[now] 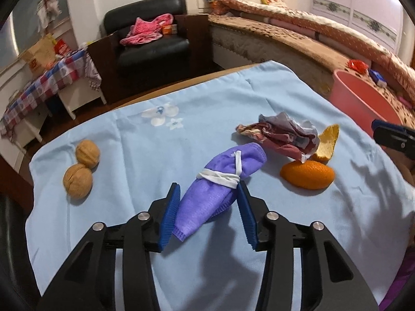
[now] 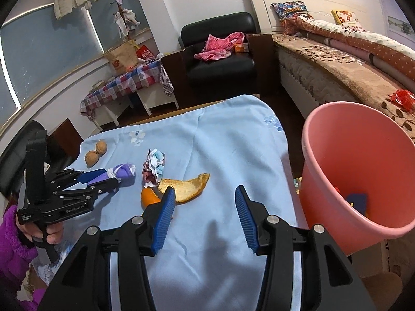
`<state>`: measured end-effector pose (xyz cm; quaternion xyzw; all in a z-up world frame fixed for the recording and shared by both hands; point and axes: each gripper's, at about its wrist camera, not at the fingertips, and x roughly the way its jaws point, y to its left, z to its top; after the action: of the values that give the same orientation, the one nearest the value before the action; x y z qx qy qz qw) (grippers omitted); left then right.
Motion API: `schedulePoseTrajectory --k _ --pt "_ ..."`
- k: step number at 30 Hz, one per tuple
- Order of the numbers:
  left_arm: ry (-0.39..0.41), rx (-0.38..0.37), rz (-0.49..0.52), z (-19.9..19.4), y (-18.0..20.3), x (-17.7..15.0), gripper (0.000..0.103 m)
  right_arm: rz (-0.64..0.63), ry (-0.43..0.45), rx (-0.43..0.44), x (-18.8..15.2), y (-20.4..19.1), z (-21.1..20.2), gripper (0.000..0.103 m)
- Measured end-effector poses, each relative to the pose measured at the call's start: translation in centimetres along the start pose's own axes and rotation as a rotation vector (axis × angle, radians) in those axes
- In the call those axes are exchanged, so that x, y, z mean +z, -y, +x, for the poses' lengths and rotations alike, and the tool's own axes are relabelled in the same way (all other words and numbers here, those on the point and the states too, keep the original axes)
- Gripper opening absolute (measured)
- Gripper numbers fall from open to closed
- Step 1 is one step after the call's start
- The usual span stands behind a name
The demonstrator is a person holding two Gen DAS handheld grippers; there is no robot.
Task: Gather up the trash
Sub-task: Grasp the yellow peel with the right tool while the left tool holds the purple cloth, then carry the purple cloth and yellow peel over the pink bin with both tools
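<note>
While angled down over the near edge of the table, pinches the purple mask (image 1: 215, 194) with the left gripper (image 1: 208, 185): blue pads (image 1: 171, 207) pressed against both flanks of the rolled bundle, close below its white ear-loop tie (image 1: 220, 175). Places that mask roughly midway between the left and right edges, on or just above the light-blue cloth (image 1: 207, 98); cannot tell whether lifted clear of the fabric.

Leaves two walnuts (image 1: 87, 153) touching each other near the left edge, well apart from the mask. Toward the right edge, shows a crumpled wrapper (image 1: 282, 134), with a pale curl of orange peel (image 1: 328, 142) just beside it and a second peel piece (image 1: 307, 175), orange side up, nearer the near edge and against the wrapper's corner.

Seen from the right wrist, holds the right gripper (image 2: 205, 188) above bare cloth close to the near edge, fingers spread wide with nothing between them, the left pad's tip overlapping the peel. Off the right edge, stands a pink bin (image 2: 363, 155), mouth tilted toward the camera, with something dark blue (image 2: 358, 199) at its bottom. At the near left corner, shows a hand (image 2: 49, 233) in a fuzzy purple sleeve (image 2: 13, 246) wrapped around the left gripper's handle.
</note>
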<state>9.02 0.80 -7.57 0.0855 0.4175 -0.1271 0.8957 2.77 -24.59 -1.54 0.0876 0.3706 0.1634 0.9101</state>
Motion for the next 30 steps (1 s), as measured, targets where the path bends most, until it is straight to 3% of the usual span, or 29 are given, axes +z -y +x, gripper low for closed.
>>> schedulePoseTrajectory --k 13,16,20,30 --pt "0.041 -0.035 -0.188 -3.1 -1.8 -0.6 0.044 0.019 -0.080 0.023 1.5 -0.1 4.7 0.045" --pt "0.051 -0.044 -0.201 -3.6 -1.9 -0.6 0.044 0.025 -0.124 0.020 1.4 -0.1 6.1 0.034" --pt "0.059 -0.055 -0.205 -3.9 -1.6 -0.6 0.044 0.036 -0.158 0.024 1.2 0.0 7.0 0.007" --pt "0.074 -0.073 -0.198 -4.6 -0.1 0.4 0.044 0.046 -0.067 0.017 2.1 0.7 3.1 0.004"
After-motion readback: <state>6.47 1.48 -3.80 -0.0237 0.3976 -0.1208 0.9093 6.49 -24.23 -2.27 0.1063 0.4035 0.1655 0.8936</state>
